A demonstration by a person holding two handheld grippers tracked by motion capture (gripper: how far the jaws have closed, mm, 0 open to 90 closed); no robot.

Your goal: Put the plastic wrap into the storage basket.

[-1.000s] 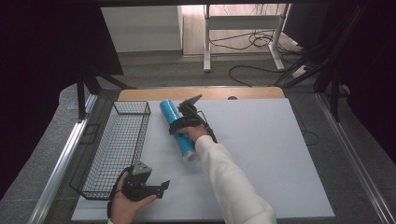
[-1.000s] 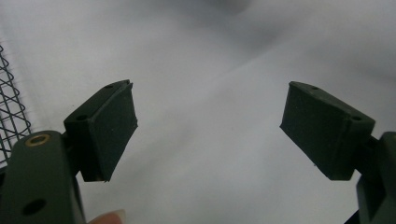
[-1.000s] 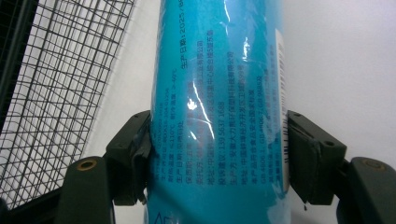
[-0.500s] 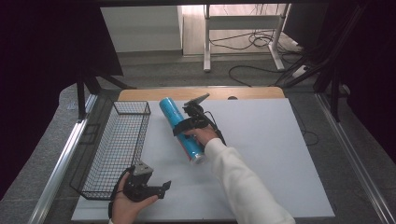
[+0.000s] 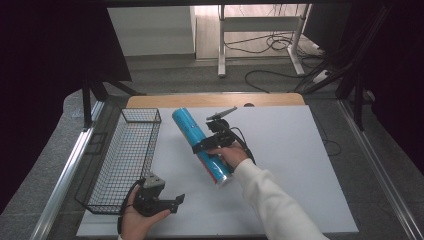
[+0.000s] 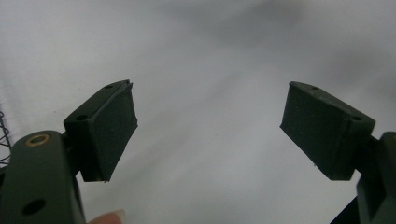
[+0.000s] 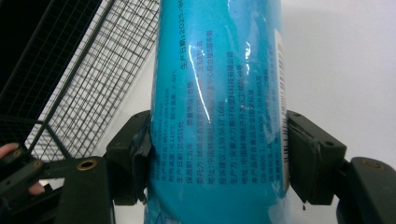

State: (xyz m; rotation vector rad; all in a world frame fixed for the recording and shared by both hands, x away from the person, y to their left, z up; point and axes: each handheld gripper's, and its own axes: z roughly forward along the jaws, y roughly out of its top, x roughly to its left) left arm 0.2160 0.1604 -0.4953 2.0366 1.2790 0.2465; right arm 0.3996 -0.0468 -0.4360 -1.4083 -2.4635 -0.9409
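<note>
White table point(image 5: 300, 165) on grey carpet, cables behind. Right gripper point(image 5: 207, 145) clamped around blue tube point(image 5: 200, 145) at table centre, beside wire basket point(image 5: 125, 155). Left gripper point(image 5: 175, 202) near front edge, jaws apart, nothing between.

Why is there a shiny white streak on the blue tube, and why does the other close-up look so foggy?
In the right gripper view, light glares off the glossy tube, held between the right gripper fingers. In the left gripper view, the left gripper fingers are sharp but the white table behind them is out of focus. In the high view the room's edges are dark.
</note>
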